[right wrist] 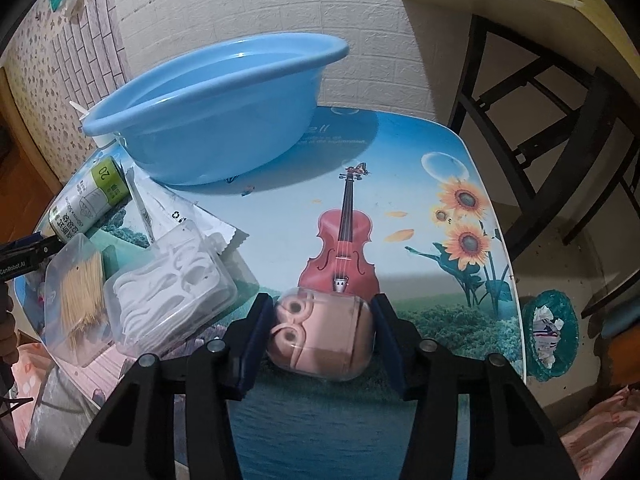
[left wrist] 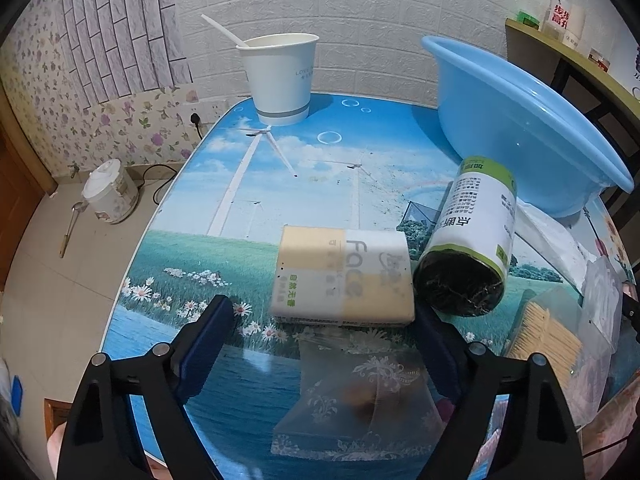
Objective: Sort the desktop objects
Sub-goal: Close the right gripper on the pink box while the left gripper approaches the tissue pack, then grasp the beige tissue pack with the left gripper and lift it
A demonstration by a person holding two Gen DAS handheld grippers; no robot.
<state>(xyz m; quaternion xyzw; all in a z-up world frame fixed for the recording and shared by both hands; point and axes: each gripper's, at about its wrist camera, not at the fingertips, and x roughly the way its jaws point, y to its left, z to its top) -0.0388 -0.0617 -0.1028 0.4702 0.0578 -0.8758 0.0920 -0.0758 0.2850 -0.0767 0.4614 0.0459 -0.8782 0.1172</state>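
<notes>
in the left wrist view, the left gripper (left wrist: 324, 344) is seen with its jaws spread wide and nothing pressed between them. the tissue pack (left wrist: 342, 278) lies flat on the table (left wrist: 224, 248) just ahead of the fingertips, partly between them but untouched. a roll of bin bags (left wrist: 468, 240) lies on its side touching the pack's right edge, and the blue basin (left wrist: 520, 120) is tilted behind it, its low edge propped on a white bag. a paper cup (left wrist: 280, 80) with a spoon stands well apart at the far edge. a grasp on the pack is judged to be in preparation; the jaws would have to be brought forward around it without the roll being nudged.

in the right wrist view, the right gripper (right wrist: 320, 320) is seen clenched on a small pink case (right wrist: 324, 332) in a clear cover, both pads against its sides, the case resting on the table near the front edge. a box of floss picks (right wrist: 172, 280) and a box of toothpicks (right wrist: 78, 292) lie to the left. the pick-up step is judged to be in hand; next, a lift and a carry toward the basin, probably the container for sorted things, would be called for, with the smooth rounded cover liable to slip.
</notes>
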